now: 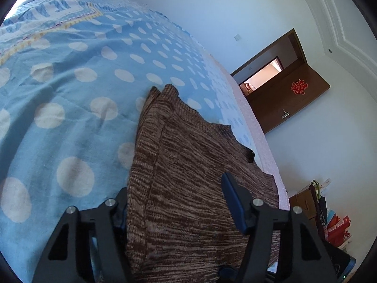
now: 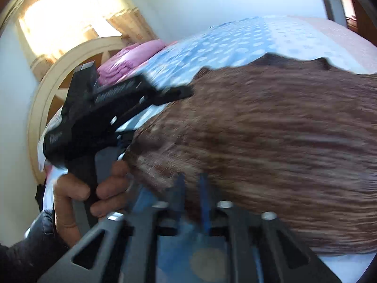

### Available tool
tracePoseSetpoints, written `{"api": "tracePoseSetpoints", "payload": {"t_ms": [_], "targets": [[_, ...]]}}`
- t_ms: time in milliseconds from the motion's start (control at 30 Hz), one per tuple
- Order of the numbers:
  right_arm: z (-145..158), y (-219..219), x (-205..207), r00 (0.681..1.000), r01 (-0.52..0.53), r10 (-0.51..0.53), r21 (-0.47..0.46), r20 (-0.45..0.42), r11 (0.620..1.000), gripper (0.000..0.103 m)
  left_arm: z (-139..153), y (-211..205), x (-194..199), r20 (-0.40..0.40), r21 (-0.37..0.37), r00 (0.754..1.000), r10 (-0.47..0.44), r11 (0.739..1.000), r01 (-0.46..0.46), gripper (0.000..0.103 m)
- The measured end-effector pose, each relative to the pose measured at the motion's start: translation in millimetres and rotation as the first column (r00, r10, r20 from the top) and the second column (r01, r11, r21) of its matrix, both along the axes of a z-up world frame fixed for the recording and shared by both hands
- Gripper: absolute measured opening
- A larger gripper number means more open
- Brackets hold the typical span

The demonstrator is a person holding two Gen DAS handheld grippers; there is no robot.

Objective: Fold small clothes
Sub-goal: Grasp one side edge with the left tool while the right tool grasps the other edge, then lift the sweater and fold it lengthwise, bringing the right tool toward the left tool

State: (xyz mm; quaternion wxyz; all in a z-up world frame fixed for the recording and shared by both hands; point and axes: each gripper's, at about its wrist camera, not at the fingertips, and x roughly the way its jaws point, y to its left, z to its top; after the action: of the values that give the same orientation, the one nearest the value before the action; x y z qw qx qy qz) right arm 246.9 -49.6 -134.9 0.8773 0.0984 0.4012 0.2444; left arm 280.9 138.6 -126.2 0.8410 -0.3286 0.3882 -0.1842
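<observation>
Brown knit (image 1: 188,176) lies on the dotted sheet (image 1: 70,82), draped between the left gripper's (image 1: 179,202) spread fingers. Right gripper (image 2: 192,188), blurred, pinches the knit's edge, fingers nearly together.

Knit garment (image 1: 188,188): my brown-and-tan streaked marl.
Bedsheet (image 1: 70,89): light blue, white polka dots.
Blanket (image 2: 132,59): pink.
Door (image 1: 289,89): dark brown, red emblem.
My jaws: black, blue pads (image 1: 233,202).

Daylight floods in from a blown-out window (image 2: 68,16) in the right wrist view, which is smeared with motion blur across the brown knit (image 2: 271,146). The left wrist view is sharp, evenly lit, edges bent and ringed black.
</observation>
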Motion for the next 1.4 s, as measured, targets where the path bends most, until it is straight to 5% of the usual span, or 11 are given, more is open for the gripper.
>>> {"api": "tracePoseSetpoints", "payload": {"t_ms": [100,367,400,433,767,933,1067,1100,1167,1233,1400], "targets": [[15,-34,11,0.990,0.128,-0.127,-0.013,0.056,0.992,0.004,-3,-3,1,-0.008,-0.023,1.000,-0.026,0.999,0.026,0.040],[-3,-55,56,0.980,0.197,-0.197,-0.095,0.010,0.976,0.003,-4,-10,6,-0.017,0.027,1.000,0.010,1.000,-0.010,0.038],[-2,-56,56,0.980,0.199,-0.199,-0.089,0.010,0.976,0.003,-3,-10,5,-0.009,0.043,1.000,0.015,0.999,-0.015,0.020],[-3,-56,55,0.980,0.199,-0.199,-0.086,0.010,0.976,0.003,-1,-12,4,-0.002,0.058,1.000,0.011,0.998,-0.011,0.018],[-5,-83,55,0.977,0.211,-0.208,0.114,-0.036,0.971,0.003,62,-93,-13,0.219,0.261,0.959,-0.179,0.958,0.119,0.017],[0,-112,50,0.967,0.253,-0.250,0.190,-0.044,0.949,0.004,47,-140,-18,0.193,0.333,0.939,-0.285,0.919,0.210,0.017],[4,-123,59,0.967,0.254,-0.245,0.194,-0.070,0.947,0.005,27,-147,-20,0.141,0.333,0.949,-0.281,0.917,0.221,0.017],[5,-126,62,0.968,0.249,-0.238,0.209,-0.079,0.946,0.008,29,-144,-21,0.148,0.326,0.950,-0.274,0.920,0.215,0.017],[9,-129,70,0.970,0.241,-0.224,0.256,-0.095,0.936,0.046,28,-141,-21,0.147,0.321,0.952,-0.269,0.923,0.211,0.017],[14,-129,77,0.971,0.240,-0.223,0.285,-0.090,0.928,0.069,28,-141,-22,0.150,0.337,0.950,-0.274,0.918,0.211,0.017],[26,-110,114,0.983,0.161,-0.132,0.252,-0.128,0.954,0.069,28,-147,-28,0.161,0.355,0.948,-0.276,0.912,0.205,0.017]]}}
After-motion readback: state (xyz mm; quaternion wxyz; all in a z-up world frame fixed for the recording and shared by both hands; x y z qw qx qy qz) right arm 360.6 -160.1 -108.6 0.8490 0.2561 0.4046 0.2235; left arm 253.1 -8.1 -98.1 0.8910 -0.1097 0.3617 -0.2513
